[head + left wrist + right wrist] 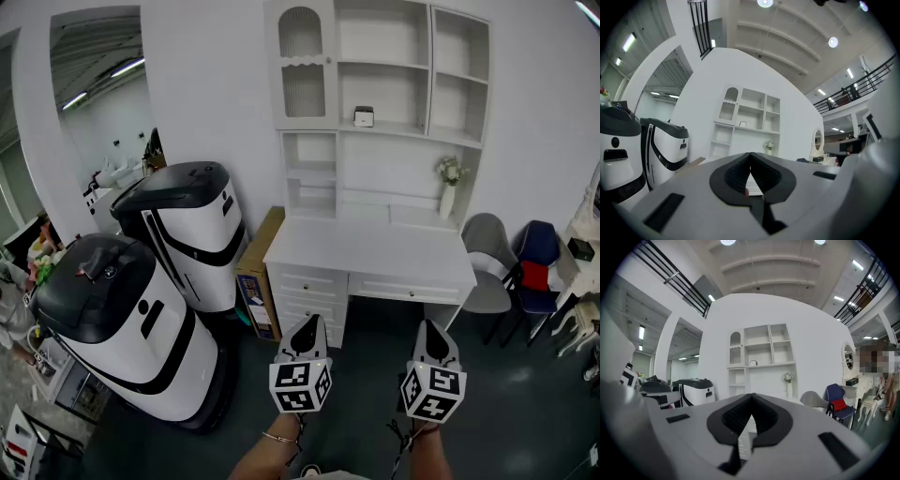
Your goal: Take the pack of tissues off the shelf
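From the head view, the left gripper [307, 326] and right gripper [430, 330] hang side by side, well short of the white desk [375, 253]. The pack of tissues [364, 116] sits on the middle shelf [398, 129] above it, up and left of a vase of flowers [449, 187]. In the left gripper view the jaws are clenched tip to tip with nothing between them — the pack sits far ahead. The right gripper view shows the same: jaws pressed together, empty.

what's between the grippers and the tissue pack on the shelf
Nothing visible blocks it. The tissue pack sits alone on an open shelf above the desk. The left gripper and right gripper hang short of the desk's front edge.
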